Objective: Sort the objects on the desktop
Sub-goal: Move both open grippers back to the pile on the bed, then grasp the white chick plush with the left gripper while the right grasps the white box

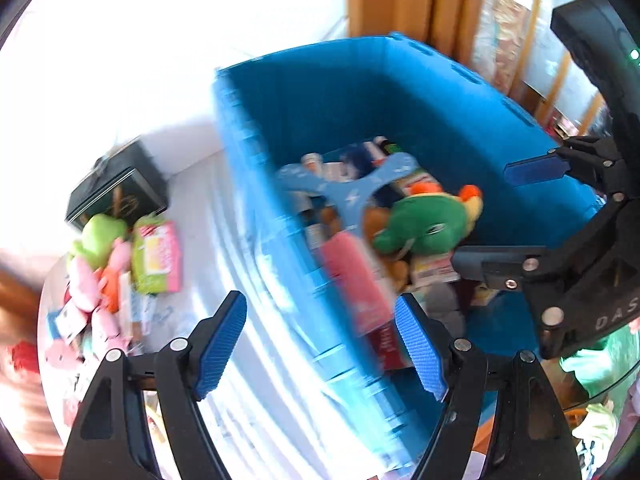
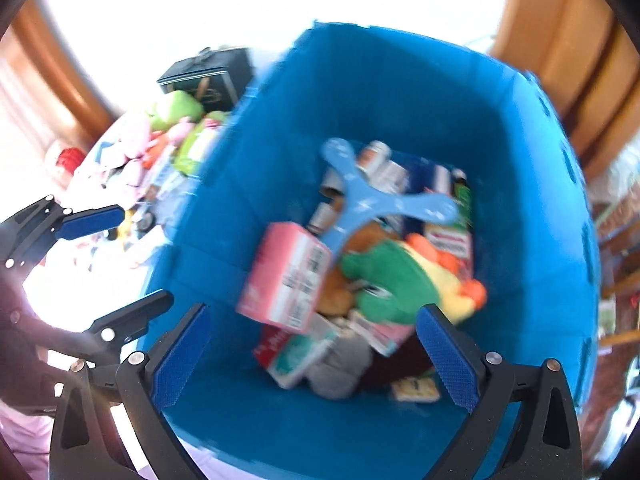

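Left wrist view: left gripper [image 1: 320, 344] fingers spread wide, nothing between them, straddling near wall of blue bin [image 1: 400, 92]. Frame motion-blurred. Right gripper [image 1: 516, 220] entered at 3 o'clock over bin, fingers wide apart, empty.

Bin contents: light-blue three-armed boomerang [image 1: 352, 188] lay on top of pile; green plush w/ orange bits [image 1: 424, 224] at its 4 o'clock; pink box [image 1: 352, 276] at 6 o'clock, leaning on near wall. Other cartons/cans beneath, too blurred to ID.

Bench [image 1: 208, 264] at 9 o'clock of bin carried unsorted heap: black box [image 1: 120, 184], lime-green plush [image 1: 100, 236], pink plush items [image 1: 100, 300], green/pink packet [image 1: 158, 258], all bunched together, touching.

Right wrist view: right gripper [image 2: 316, 356] open wide, empty, above bin [image 2: 400, 92]. Boomerang [image 2: 368, 200] rested across pink box [image 2: 288, 276] & green plush [image 2: 392, 280]. Grey plush [image 2: 340, 364] at 6 o'clock of pile. Left gripper [image 2: 108, 256] at 9 o'clock, outside bin wall, open.
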A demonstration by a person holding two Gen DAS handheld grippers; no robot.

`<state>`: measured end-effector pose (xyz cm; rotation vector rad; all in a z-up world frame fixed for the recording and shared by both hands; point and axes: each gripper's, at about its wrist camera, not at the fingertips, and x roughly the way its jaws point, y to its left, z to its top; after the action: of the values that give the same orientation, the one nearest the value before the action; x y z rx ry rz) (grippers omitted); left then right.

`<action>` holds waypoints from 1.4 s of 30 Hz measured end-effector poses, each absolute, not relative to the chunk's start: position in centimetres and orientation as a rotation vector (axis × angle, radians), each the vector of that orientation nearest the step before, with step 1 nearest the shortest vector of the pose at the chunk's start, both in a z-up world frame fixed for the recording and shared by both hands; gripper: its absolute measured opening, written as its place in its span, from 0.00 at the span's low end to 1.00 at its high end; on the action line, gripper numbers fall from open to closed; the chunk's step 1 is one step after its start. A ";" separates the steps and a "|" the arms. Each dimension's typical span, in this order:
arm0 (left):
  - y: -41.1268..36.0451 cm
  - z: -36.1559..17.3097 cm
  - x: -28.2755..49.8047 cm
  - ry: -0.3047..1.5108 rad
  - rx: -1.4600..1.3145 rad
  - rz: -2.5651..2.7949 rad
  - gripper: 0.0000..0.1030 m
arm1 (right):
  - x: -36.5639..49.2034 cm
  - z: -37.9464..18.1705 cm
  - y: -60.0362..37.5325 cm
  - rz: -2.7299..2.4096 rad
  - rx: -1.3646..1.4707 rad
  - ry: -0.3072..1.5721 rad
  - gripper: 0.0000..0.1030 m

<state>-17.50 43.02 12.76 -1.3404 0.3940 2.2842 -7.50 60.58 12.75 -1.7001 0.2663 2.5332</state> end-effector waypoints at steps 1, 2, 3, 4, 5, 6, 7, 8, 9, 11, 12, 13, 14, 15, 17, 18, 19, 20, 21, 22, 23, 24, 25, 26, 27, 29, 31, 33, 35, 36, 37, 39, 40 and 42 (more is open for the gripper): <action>41.7 12.6 -17.7 0.380 -1.350 2.300 0.73 | -8.3 12.9 59.5 2.549 -1.705 0.250 1.00; 40.4 12.5 -17.8 0.365 -1.356 2.316 0.73 | -9.1 13.0 58.3 2.567 -1.710 0.233 1.00; 39.0 12.3 -17.9 0.348 -1.367 2.329 0.73 | -9.9 13.1 57.2 2.583 -1.715 0.218 1.00; 37.5 12.0 -18.1 0.331 -1.378 2.341 0.73 | -10.7 13.2 56.0 2.597 -1.724 0.203 1.00; 36.0 11.8 -18.3 0.317 -1.386 2.355 0.73 | -11.6 13.2 54.9 2.611 -1.738 0.190 1.00; 34.5 11.5 -18.4 0.303 -1.402 2.372 0.73 | -12.5 13.1 53.7 2.625 -1.754 0.175 1.00; 33.0 11.1 -18.6 0.292 -1.418 2.391 0.73 | -13.4 12.9 52.4 2.635 -1.769 0.159 1.00; 31.4 10.8 -18.6 0.282 -1.433 2.410 0.73 | -14.2 12.8 51.3 2.644 -1.782 0.142 1.00; 29.7 10.4 -18.7 0.271 -1.449 2.425 0.73 | -15.0 12.6 50.0 2.656 -1.797 0.124 1.00; 26.5 9.5 -18.8 0.235 -1.477 2.449 0.73 | -16.5 12.0 47.5 2.672 -1.834 0.099 1.00; 24.7 9.0 -18.9 0.210 -1.495 2.461 0.74 | -17.2 11.6 46.3 2.680 -1.850 0.091 1.00; 23.0 8.5 -18.9 0.188 -1.515 2.474 0.74 | -17.9 11.3 45.2 2.688 -1.866 0.083 1.00; 21.5 7.9 -18.9 0.170 -1.530 2.491 0.74 | -18.5 10.9 44.1 2.695 -1.882 0.078 1.00; 19.8 7.2 -18.9 0.149 -1.551 2.508 0.74 | -19.1 10.5 42.9 2.702 -1.902 0.077 1.00; 16.3 5.8 -19.0 0.110 -1.598 2.529 0.74 | -20.2 9.5 40.9 2.711 -1.936 0.085 1.00; 14.6 5.1 -18.9 0.091 -1.619 2.539 0.74 | -20.7 8.9 39.8 2.710 -1.951 0.095 1.00; 12.8 4.3 -18.8 0.072 -1.635 2.556 0.74 | -21.2 8.2 38.7 2.705 -1.967 0.098 1.00; 11.0 3.5 -18.7 0.052 -1.647 2.574 0.74 | -21.8 7.4 37.7 2.702 -1.983 0.101 1.00; 9.3 2.7 -18.6 0.030 -1.659 2.590 0.74 | -22.2 6.7 36.8 2.698 -1.994 0.106 1.00; 7.5 1.9 -18.3 0.011 -1.669 2.611 0.74 | -22.7 5.9 36.0 2.691 -2.007 0.112 1.00; 6.0 1.1 -18.0 -0.002 -1.672 2.634 0.74 | -23.1 4.9 35.2 2.685 -2.020 0.120 1.00; 4.4 0.2 -17.7 -0.017 -1.673 2.656 0.74 | -23.5 4.0 34.5 2.678 -2.027 0.130 1.00; 2.8 -0.7 -17.3 -0.031 -1.678 2.677 0.74 | -23.9 3.0 33.8 2.670 -2.032 0.136 1.00; 1.1 -1.7 -16.9 -0.048 -1.686 2.692 0.74 | -24.3 2.1 33.2 2.664 -2.038 0.141 1.00; -0.6 -2.6 -16.4 -0.068 -1.692 2.705 0.74 | -24.6 1.0 32.7 2.653 -2.045 0.150 1.00; -4.0 -4.6 -15.4 -0.114 -1.705 2.731 0.74 | -25.1 -1.1 31.8 2.623 -2.064 0.169 1.00; -7.2 -6.4 -14.1 -0.150 -1.717 2.758 0.74 | -25.5 -3.3 30.9 2.589 -2.076 0.200 1.00; -9.8 -8.1 -12.9 -0.162 -1.729 2.781 0.74 | -25.8 -5.4 30.3 2.555 -2.088 0.244 1.00; -12.0 -9.9 -12.0 -0.170 -1.741 2.813 0.74 | -26.1 -7.3 29.7 2.530 -2.089 0.302 1.00; -13.0 -10.8 -11.6 -0.188 -1.742 2.822 0.74 | -26.1 -8.2 29.4 2.517 -2.090 0.330 1.00; -13.8 -11.6 -11.2 -0.214 -1.747 2.825 0.74 | -26.1 -9.0 29.1 2.503 -2.091 0.352 1.00; -14.7 -13.2 -10.8 -0.249 -1.759 2.830 0.74 | -26.2 -10.5 28.7 2.474 -2.090 0.377 1.00; -14.8 -13.8 -10.7 -0.261 -1.760 2.839 0.74 | -26.2 -11.1 28.5 2.461 -2.090 0.390 1.00; -14.8 -14.8 -10.6 -0.262 -1.745 2.868 0.74 | -26.2 -12.2 28.2 2.436 -2.085 0.426 1.00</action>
<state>-10.60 -14.79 -14.85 -1.7451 -0.2621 2.8676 -26.16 28.19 -12.20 -2.0846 0.4263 2.4358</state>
